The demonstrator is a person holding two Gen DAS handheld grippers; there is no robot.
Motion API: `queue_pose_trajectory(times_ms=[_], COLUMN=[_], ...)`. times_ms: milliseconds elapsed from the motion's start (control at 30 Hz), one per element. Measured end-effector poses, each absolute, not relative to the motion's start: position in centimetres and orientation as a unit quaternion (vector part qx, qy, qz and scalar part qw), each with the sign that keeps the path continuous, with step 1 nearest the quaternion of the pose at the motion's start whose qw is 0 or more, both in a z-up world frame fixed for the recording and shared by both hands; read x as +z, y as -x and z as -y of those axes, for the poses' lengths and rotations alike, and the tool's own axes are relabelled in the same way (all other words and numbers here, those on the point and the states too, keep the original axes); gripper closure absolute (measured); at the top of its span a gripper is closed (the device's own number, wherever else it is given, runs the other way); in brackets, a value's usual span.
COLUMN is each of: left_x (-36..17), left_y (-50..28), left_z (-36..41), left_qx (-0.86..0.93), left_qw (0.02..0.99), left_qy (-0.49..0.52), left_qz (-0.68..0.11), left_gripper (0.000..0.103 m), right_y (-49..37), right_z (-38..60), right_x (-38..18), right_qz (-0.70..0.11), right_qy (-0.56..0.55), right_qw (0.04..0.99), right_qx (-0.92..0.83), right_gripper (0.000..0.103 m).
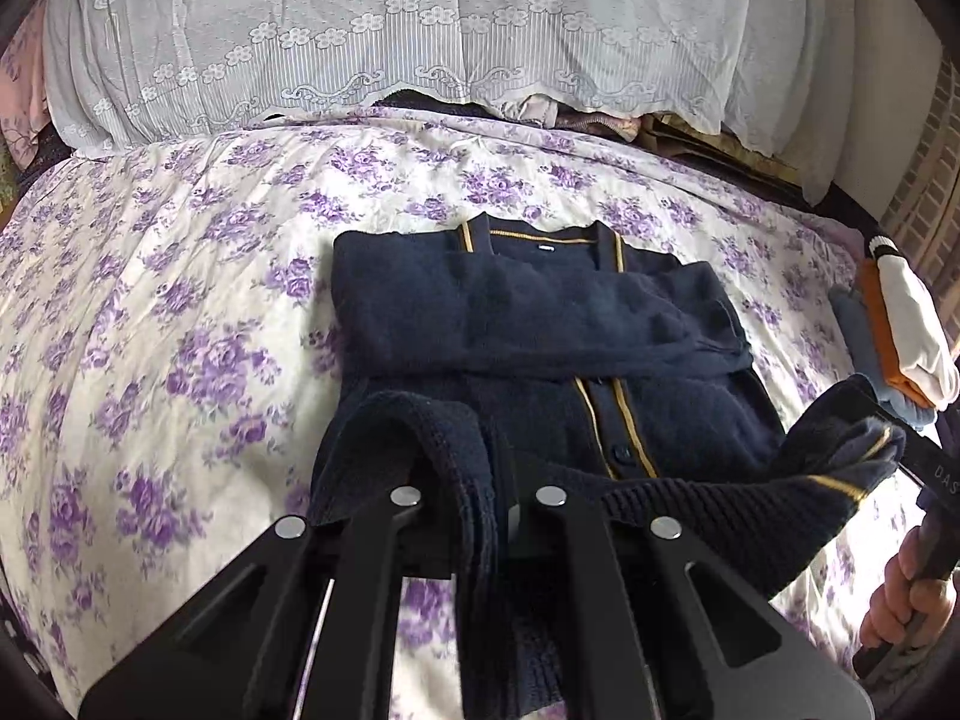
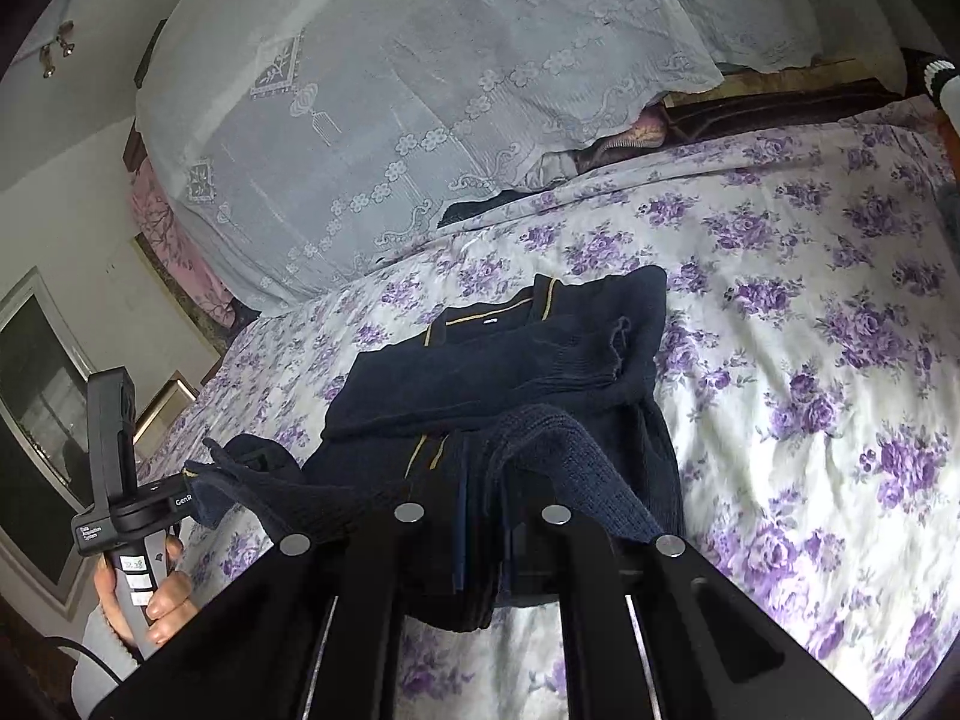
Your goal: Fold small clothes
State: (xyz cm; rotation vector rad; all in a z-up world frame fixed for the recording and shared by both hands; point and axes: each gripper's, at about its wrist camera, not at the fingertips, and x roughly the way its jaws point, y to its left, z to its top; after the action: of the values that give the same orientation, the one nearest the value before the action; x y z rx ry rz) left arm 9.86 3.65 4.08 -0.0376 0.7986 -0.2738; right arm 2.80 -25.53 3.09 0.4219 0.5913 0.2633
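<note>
A navy knit cardigan (image 1: 540,324) with yellow trim lies on the flowered bedspread (image 1: 180,300), sleeves folded across its chest. My left gripper (image 1: 480,480) is shut on the left corner of its ribbed bottom hem, lifted off the bed. In the right wrist view the cardigan (image 2: 510,360) lies ahead, and my right gripper (image 2: 483,498) is shut on the hem's other corner, also raised. The hem hangs stretched between the two grippers. The right gripper also shows at the right edge of the left view (image 1: 882,438), and the left gripper at the left of the right view (image 2: 204,474).
A white lace cover (image 1: 420,30) drapes over bedding at the bed's far side. Folded clothes, white and orange (image 1: 900,336), sit at the bed's right edge. A person's hand (image 2: 150,594) holds the left gripper's handle. A framed mirror (image 2: 36,390) stands at left.
</note>
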Motion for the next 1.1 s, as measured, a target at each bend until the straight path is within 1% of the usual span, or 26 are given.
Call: queue_pose_trajectory(times_ms=[300, 533, 800, 1100], left_x=[5.4, 6.2, 4.6, 2.0], left_y=[-13.9, -17.6, -22.4, -25.5], left_z=[-3.1, -2.9, -3.1, -2.3], left_qx=[-0.117, -0.097, -0.073, -0.045], left_qw=[0.913, 0.918, 0.915, 0.912], left_qy=[0.019, 0.022, 0.037, 0.023], left_qz=[-0.390, -0.383, -0.395, -0.406], left_gripper=[0.096, 0.096, 0.096, 0.097], right_y=[-7.1, -11.5, -16.4, -20.4], right_z=[25.4, 26.0, 28.0, 28.2], right_x=[4.6, 5.3, 3.8, 1.1], right_qz=[-0.274, -0.263, -0.266, -0.282], right_qy=[-0.179, -0.183, -0.245, -0.261], right_qw=[0.939, 0.943, 0.929, 0.921], right_qx=[0.107, 0.093, 0.083, 0.063], right_gripper=[0.094, 0.094, 0.094, 0.094])
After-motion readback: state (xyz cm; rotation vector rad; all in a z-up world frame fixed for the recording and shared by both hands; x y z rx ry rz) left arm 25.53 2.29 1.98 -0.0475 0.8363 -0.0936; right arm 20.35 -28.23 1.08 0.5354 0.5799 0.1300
